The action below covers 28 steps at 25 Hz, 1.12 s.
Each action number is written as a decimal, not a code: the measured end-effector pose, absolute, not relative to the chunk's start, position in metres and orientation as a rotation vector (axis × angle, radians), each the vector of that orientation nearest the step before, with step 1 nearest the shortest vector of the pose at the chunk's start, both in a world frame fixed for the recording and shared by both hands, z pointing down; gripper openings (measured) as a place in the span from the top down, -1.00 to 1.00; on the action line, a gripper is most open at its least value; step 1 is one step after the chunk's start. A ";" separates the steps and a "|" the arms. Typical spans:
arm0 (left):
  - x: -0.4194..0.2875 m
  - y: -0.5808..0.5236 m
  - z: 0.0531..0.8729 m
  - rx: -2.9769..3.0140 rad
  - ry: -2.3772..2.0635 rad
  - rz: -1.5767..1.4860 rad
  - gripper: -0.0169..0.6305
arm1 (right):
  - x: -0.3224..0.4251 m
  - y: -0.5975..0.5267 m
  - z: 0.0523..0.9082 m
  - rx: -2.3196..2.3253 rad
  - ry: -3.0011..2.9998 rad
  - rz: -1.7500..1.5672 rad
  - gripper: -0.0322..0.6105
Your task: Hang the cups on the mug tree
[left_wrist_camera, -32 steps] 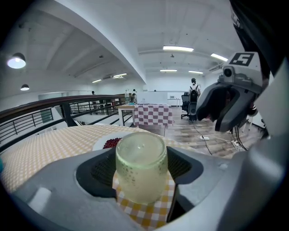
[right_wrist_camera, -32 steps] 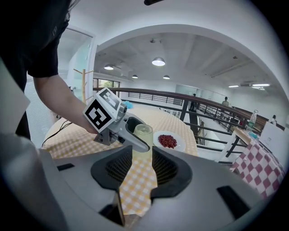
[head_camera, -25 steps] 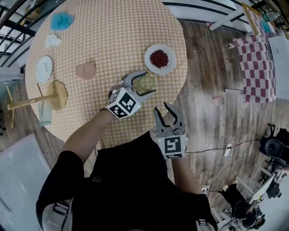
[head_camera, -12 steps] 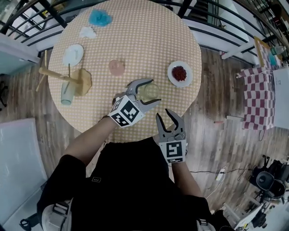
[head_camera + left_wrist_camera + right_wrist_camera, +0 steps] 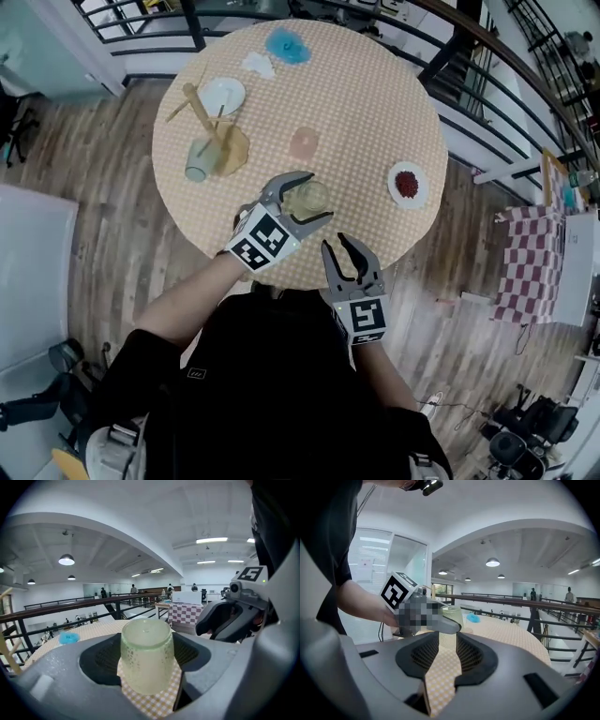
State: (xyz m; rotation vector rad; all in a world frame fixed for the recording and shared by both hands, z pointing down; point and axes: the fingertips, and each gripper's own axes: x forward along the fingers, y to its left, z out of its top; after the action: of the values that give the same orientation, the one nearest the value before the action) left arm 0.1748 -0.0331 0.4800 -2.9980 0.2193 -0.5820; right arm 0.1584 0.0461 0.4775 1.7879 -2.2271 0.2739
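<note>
A pale green cup (image 5: 307, 198) is held mouth-down on the checked round table (image 5: 375, 103), near its 6 o'clock edge in the head view. It is enclosed by the left gripper (image 5: 321, 196), whose jaws are set wide with their pads against the cup's sides. The right gripper (image 5: 336, 246) is found at about 5 o'clock from the cup, just apart from it; its jaws are closing and nothing is caught between them, only tablecloth being seen through the gap. The wooden mug tree (image 5: 208, 122) is placed at 10 o'clock from the cup, well apart.
</note>
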 end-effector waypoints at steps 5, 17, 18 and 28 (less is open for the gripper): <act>0.129 -0.034 0.464 -2.992 0.326 -0.572 -0.09 | 0.125 0.047 0.472 1.717 -2.259 0.262 0.52; 0.081 -0.082 0.423 -2.876 0.703 -0.629 -0.09 | 0.109 0.017 0.457 1.490 -2.426 0.228 0.53; 0.080 -0.085 0.421 -2.865 0.724 -0.642 -0.09 | 0.110 0.013 0.456 1.473 -2.444 0.229 0.53; 0.059 -0.128 0.401 -2.764 0.899 -0.708 -0.09 | 0.099 -0.025 0.461 1.328 -2.549 0.285 0.55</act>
State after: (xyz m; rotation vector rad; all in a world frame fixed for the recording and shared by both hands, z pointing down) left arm 0.0590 -0.1278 0.4015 -2.7638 0.8988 -0.7084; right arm 0.0994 -0.0247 0.4610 1.3279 -2.5490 0.2848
